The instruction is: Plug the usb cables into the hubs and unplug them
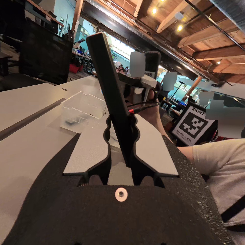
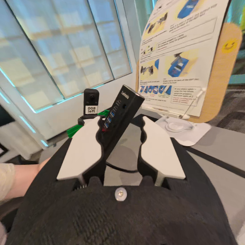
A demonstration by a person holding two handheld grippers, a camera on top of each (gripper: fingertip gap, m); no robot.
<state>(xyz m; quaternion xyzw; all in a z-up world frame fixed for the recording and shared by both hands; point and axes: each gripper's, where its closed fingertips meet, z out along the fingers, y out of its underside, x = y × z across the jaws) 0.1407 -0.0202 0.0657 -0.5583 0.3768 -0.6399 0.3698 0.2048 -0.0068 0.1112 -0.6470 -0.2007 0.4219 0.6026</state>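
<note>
Left gripper (image 1: 121, 133) clamped on the black USB hub (image 1: 108, 84), long axis tilted up and away from the fingers; red-collared USB plug (image 1: 132, 111) seated low on its far side. Right gripper (image 2: 120, 130) spread wide, hub (image 2: 122, 114) between the fingers, nearer the left one, contact unclear. Blue port row (image 2: 110, 118) seen only from right wrist; plug plain only from left. Clear acrylic box (image 1: 80, 112) beyond on white table (image 1: 33, 139)

The hub (image 1: 112, 95) hides most of the far gripper (image 1: 144, 84) in the left wrist view. Contents of the clear box (image 1: 82, 112) are blurred. In the right wrist view, the hub's (image 2: 123, 116) lower end sits behind a finger (image 2: 84, 148), and the cable (image 2: 119, 169) is mostly hidden.
</note>
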